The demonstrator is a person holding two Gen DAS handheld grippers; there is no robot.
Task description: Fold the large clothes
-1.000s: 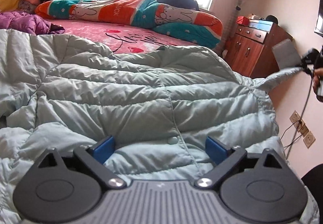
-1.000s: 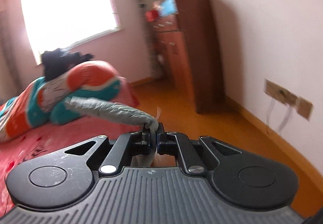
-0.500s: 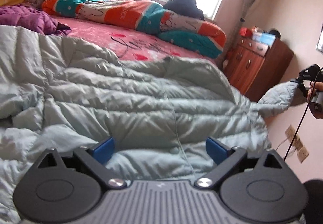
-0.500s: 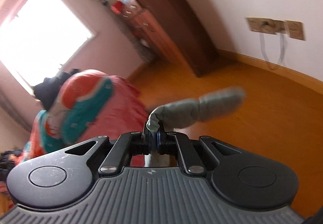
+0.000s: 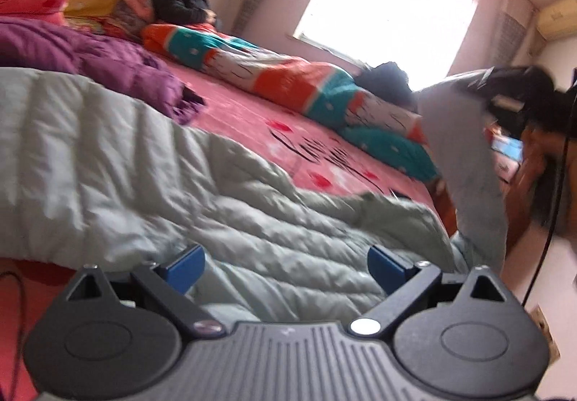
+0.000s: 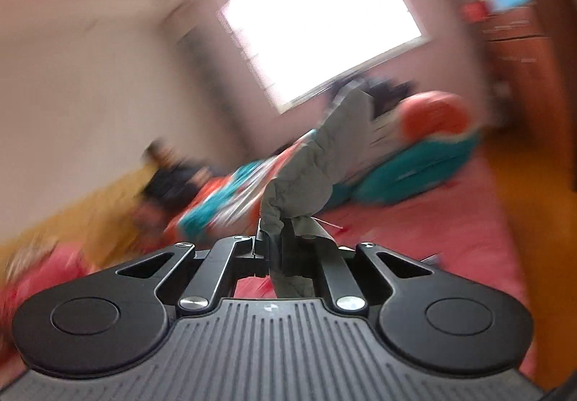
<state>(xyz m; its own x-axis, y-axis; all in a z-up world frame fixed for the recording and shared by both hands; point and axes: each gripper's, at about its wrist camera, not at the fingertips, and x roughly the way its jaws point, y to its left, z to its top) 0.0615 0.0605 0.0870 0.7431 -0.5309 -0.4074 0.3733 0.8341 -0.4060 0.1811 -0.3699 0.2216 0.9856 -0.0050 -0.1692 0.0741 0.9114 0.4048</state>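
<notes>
Pale green padded coat [image 5: 151, 184] lies spread on bed [image 5: 252, 119], directly ahead of left gripper [image 5: 285, 265], jaws wide, empty. Right gripper [image 6: 276, 242] clamped on sleeve [image 5: 465, 162], lifted at coat's right side; sleeve's length points inward over coat body.

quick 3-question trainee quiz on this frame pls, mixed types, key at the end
1. True or false: the right gripper is shut on the sleeve of the pale green down jacket.
2. The left gripper is: A) shut on the jacket hem B) open, with the jacket lying between its blue pads C) shut on the purple garment.
3. Fill in: the jacket's body lies spread on the ___ bedsheet.

Key: 1 true. 2 B. 3 pink.
</notes>
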